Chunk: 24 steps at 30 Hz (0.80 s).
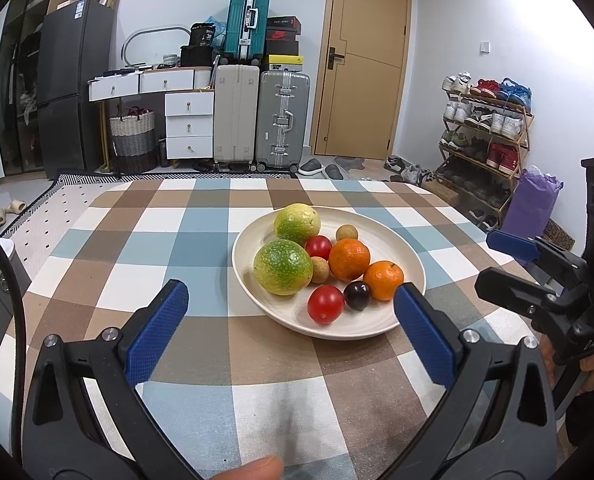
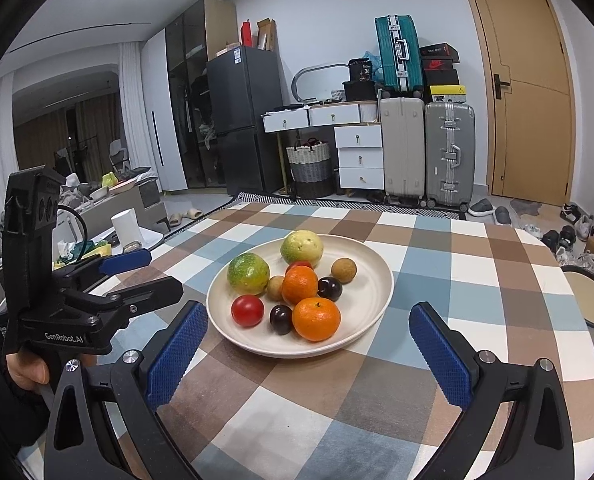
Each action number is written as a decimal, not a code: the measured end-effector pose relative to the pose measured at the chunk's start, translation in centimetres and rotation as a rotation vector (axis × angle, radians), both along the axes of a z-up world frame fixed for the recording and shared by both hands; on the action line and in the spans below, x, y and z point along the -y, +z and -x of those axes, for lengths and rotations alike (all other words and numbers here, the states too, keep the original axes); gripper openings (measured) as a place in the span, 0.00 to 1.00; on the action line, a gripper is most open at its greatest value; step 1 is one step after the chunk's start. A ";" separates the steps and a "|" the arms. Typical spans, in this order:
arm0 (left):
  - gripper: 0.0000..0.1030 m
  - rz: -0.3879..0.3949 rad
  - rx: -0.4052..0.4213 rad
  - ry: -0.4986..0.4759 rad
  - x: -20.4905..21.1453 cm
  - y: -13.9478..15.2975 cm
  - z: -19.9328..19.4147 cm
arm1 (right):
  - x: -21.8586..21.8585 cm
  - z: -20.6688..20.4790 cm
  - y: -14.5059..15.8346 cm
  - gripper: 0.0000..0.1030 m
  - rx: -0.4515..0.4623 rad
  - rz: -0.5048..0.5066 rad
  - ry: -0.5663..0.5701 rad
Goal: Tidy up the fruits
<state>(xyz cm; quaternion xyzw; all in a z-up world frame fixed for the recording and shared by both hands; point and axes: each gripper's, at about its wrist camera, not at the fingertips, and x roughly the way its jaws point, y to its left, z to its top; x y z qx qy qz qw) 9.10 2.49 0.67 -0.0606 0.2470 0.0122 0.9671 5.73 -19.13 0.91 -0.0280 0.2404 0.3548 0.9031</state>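
A cream plate (image 1: 397, 248) (image 2: 373, 292) on the checked tablecloth holds two green-yellow fruits (image 1: 283, 267) (image 2: 249, 273), two oranges (image 1: 349, 259) (image 2: 316, 318), two red tomatoes (image 1: 325, 304) (image 2: 247, 310), dark plums (image 1: 357, 295) (image 2: 280, 319) and small brown longans (image 1: 346, 233) (image 2: 343, 270). My left gripper (image 1: 291, 304) is open and empty just in front of the plate; it also shows at the left of the right wrist view (image 2: 153, 272). My right gripper (image 2: 309, 328) is open and empty in front of the plate; it also shows at the right of the left wrist view (image 1: 505, 260).
The checked table (image 1: 201, 248) (image 2: 457, 280) ends at a far edge before suitcases (image 1: 283, 120), white drawers (image 1: 189, 124) and a wooden door (image 1: 361, 64). A shoe rack (image 1: 485, 128) stands right. A round stool (image 2: 589, 296) sits by the table's right edge.
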 end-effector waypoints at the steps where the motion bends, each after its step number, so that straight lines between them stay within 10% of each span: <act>1: 1.00 0.000 0.000 -0.001 0.0 0.0 0.0 | 0.0 0.0 0.0 1.00 0.001 0.000 0.000; 24: 1.00 -0.003 0.003 -0.005 0.1 0.0 0.0 | 0.0 0.0 0.0 1.00 0.000 0.003 0.000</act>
